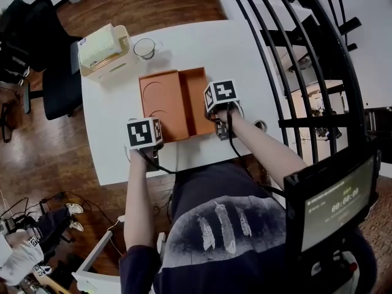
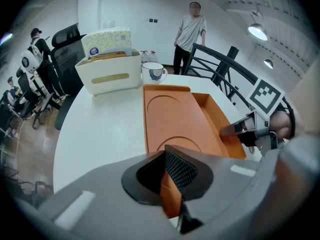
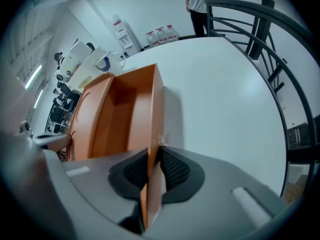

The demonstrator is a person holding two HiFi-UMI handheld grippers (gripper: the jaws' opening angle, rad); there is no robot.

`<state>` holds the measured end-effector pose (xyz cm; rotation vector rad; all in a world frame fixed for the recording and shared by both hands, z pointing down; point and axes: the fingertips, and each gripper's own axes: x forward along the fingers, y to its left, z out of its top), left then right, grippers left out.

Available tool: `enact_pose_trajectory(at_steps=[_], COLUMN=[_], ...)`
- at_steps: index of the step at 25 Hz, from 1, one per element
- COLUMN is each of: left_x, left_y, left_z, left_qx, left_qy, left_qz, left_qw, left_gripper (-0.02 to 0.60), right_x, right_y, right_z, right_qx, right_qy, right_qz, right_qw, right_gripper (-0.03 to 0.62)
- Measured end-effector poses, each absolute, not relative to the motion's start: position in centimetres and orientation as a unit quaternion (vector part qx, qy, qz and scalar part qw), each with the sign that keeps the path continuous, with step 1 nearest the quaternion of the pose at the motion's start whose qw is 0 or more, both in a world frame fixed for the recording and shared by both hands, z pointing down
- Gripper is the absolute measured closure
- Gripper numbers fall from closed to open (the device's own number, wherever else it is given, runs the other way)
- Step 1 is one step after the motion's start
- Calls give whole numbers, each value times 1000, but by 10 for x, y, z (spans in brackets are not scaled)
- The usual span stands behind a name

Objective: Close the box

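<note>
An orange box lies open on the white bench, at the middle of the head view. Its flat half, embossed with curved lines, is to the left and its deeper tray half to the right.

The left hand-held gripper sits at the box's lower left corner. In the left gripper view its jaws are pressed onto the near edge of the flat half, and the orange sheet runs between the two textured pads.

The right hand-held gripper is at the right side of the tray half. In the right gripper view its jaws pinch the tray's upright outer wall, which stands as a thin orange panel between the pads.

At the upper left of the head view, a white caddy holding a tissue pack stands on the bench. A mug is just beside it on the right, and both are apart from the box. A dark office chair is at the bench's left edge, and a black railing curves down the right of the frame.
</note>
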<state>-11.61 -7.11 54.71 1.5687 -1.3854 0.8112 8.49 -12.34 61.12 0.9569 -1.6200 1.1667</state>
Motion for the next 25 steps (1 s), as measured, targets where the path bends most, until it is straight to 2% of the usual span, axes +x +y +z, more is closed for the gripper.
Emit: enact_pose_trajectory(at_steps=[25], left_x=[-113], left_y=[-72], left_z=[548], left_qx=[628], left_qy=[-553], left_qz=[321], left_qw=[444], left_gripper=[566], right_x=[45], right_y=[-114], right_z=[607], right_qx=[363], right_qy=[-666], right_qz=[478], right_qw=[443], right_gripper=[539])
